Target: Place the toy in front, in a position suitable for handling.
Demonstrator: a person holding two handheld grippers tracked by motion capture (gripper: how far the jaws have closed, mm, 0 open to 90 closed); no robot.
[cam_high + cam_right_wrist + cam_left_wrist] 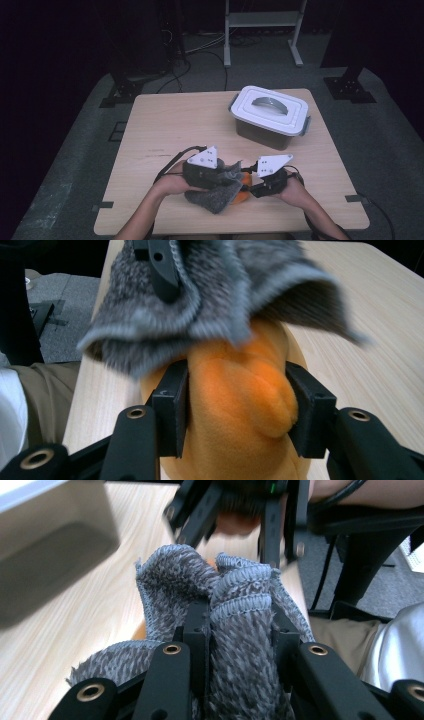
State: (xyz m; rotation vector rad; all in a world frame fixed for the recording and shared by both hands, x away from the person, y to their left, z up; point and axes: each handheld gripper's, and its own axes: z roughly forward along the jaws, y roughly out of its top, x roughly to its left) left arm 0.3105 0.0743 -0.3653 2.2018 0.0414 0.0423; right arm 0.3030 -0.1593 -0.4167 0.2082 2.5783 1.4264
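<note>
My left gripper (227, 172) has its jaws clamped on the grey cloth (220, 615), draping it over the orange plush (240, 390) so I can wipe it. My right gripper (252, 177) pinches the plush, steadying it well short of the lidded box (270, 115).

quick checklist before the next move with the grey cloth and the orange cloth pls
1. Left gripper shut on the grey cloth: ok.
2. Right gripper pads pressing the orange cloth: ok.
3. Grey cloth lifted off the orange cloth: not ok, it drapes over it.
4. Lidded box standing apart from both grippers: ok.
5. Table bare ahead of the cloths: ok.
6. Orange cloth folded flat: cannot tell.
</note>
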